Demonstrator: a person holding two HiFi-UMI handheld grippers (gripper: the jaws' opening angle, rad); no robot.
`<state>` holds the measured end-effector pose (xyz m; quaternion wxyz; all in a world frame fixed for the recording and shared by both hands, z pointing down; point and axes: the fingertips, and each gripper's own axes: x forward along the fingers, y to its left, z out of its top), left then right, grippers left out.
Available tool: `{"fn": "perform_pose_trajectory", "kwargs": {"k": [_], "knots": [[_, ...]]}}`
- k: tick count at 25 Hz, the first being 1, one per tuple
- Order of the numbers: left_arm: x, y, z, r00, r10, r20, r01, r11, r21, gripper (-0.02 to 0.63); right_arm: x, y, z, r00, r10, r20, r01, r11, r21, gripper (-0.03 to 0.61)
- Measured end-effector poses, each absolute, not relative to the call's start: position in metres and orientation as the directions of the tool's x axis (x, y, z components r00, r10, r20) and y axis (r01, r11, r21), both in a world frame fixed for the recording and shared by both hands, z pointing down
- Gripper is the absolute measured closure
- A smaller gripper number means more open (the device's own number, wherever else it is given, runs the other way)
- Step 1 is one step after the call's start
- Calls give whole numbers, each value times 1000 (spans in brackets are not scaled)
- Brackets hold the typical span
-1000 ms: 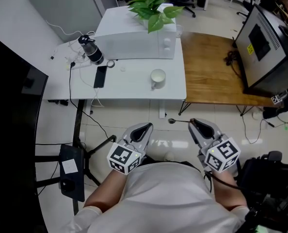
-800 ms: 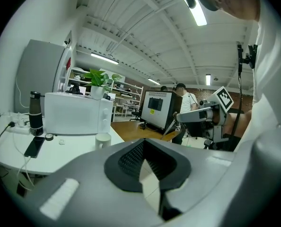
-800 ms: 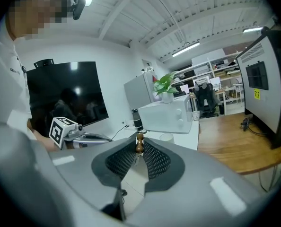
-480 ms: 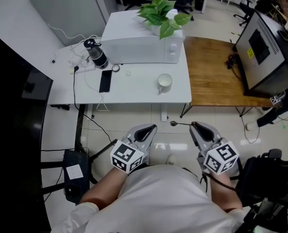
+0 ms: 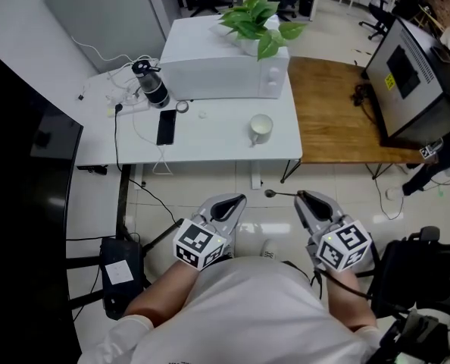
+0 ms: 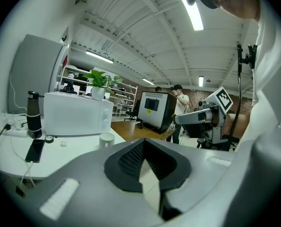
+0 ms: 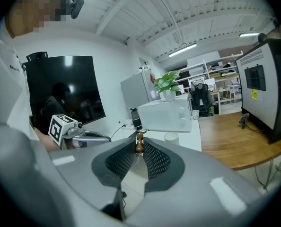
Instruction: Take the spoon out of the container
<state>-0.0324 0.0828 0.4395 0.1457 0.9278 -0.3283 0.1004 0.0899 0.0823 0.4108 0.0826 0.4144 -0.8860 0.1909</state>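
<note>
A white cup [image 5: 260, 127] stands on the white table [image 5: 210, 139], far ahead of both grippers. My right gripper [image 5: 301, 197] is held close to the body, over the floor, shut on the handle of a thin spoon [image 5: 270, 193] whose small bowl points left. In the right gripper view the spoon's brown handle end [image 7: 139, 143] sticks up between the pads of the right gripper [image 7: 139, 148], with the cup [image 7: 171, 137] beyond. My left gripper [image 5: 239, 199] is level with it, shut with nothing in it. In the left gripper view, the left gripper [image 6: 143, 143] has its tips together.
On the white table are a microwave [image 5: 225, 70] with a potted plant [image 5: 259, 17] on top, a dark bottle [image 5: 151, 83], a phone [image 5: 165, 127] and cables. A wooden table [image 5: 339, 108] and a dark cabinet [image 5: 414, 67] stand at the right. A black chair [image 5: 422, 271] is beside me.
The head view has shifted slightly, so the tables sit a little lower and further right in the picture. Both grippers keep their pose near the body, the spoon still in the right one.
</note>
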Motion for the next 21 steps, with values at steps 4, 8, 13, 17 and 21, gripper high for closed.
{"fn": "perform_pose_trajectory", "kwargs": {"k": [4, 8, 13, 17, 21], "knots": [[-39, 87, 440, 762, -584, 279, -641, -739, 207, 609, 83, 86, 409, -645, -704, 299, -764, 585, -271, 523], [-42, 90, 440, 760, -587, 279, -645, -735, 210, 609, 80, 88, 409, -646, -702, 301, -763, 588, -268, 523], [-44, 92, 442, 756, -590, 282, -649, -731, 210, 609, 83, 91, 408, -641, -706, 300, -767, 585, -262, 523], [-40, 92, 441, 758, -590, 278, -647, -734, 206, 611, 86, 92, 408, -638, -709, 300, -770, 583, -259, 523], [-37, 94, 438, 761, -587, 278, -643, -738, 202, 610, 88, 93, 406, -642, -706, 300, -767, 589, -253, 523]]}}
